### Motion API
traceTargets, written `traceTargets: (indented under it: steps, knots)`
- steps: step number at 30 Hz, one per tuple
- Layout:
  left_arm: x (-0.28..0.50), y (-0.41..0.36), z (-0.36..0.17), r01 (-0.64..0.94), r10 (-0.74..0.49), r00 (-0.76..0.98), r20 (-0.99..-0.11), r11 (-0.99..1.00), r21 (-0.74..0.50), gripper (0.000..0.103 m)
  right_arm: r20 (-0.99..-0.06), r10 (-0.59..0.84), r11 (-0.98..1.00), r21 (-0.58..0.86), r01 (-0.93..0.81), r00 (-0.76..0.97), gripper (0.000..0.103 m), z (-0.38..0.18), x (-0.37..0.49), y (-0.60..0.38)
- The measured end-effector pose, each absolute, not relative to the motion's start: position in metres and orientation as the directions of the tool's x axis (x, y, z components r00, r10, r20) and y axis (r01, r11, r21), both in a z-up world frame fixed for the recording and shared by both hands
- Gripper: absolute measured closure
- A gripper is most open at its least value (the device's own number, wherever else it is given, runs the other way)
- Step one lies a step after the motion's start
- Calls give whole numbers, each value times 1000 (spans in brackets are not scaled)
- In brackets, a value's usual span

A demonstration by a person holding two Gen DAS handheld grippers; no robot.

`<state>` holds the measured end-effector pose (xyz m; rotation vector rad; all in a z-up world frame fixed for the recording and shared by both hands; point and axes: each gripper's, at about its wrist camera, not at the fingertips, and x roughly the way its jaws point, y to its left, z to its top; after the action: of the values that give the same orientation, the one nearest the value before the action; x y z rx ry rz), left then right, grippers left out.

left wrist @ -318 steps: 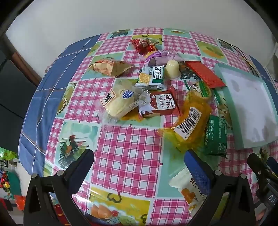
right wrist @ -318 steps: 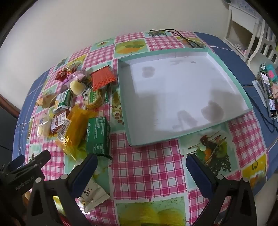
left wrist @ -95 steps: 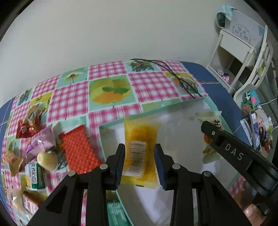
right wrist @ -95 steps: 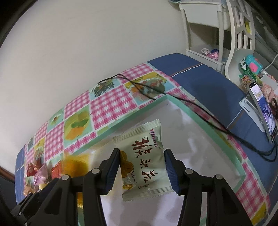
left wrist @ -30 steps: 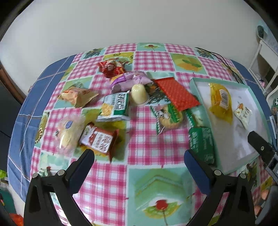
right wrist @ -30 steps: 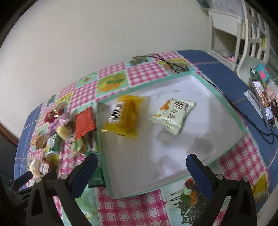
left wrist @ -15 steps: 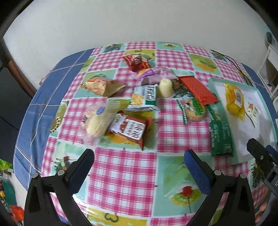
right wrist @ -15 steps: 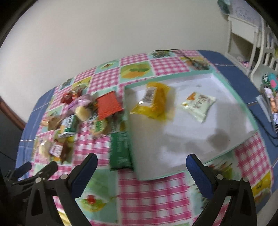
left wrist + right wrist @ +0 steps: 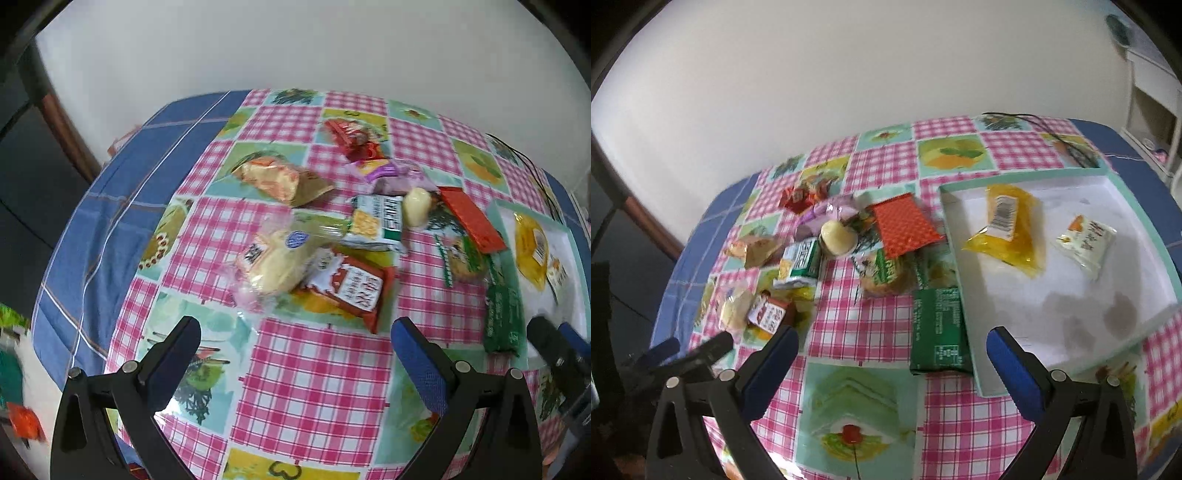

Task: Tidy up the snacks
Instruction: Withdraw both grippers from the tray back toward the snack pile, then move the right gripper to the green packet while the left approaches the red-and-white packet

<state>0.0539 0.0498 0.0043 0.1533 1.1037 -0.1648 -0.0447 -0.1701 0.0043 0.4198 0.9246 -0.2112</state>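
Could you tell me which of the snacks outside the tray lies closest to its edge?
The dark green packet: it lies right along the tray's left rim, nearer than the orange packet.

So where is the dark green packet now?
In the right wrist view, the dark green packet lies flat on the tablecloth, against the left outer wall of the tray, just below the cookie packet.
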Motion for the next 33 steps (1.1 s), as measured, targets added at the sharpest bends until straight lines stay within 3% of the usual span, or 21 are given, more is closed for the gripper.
traceTargets:
  steps: [11,24,33]
  knots:
    - [84,55,-8,170,-79,412,-908,985,-8,0,-831,55,914,265,307,554,0,-13,-29,-164]
    - [103,23,-15,281,-135,401,-906,960,-19,1,-849,62,879,296,374,525,1,-31,-15,-186]
    - [115,20,-30,286,-117,361,-925,958,-10,1,-868,42,880,267,393,495,15,-38,-6,-191]
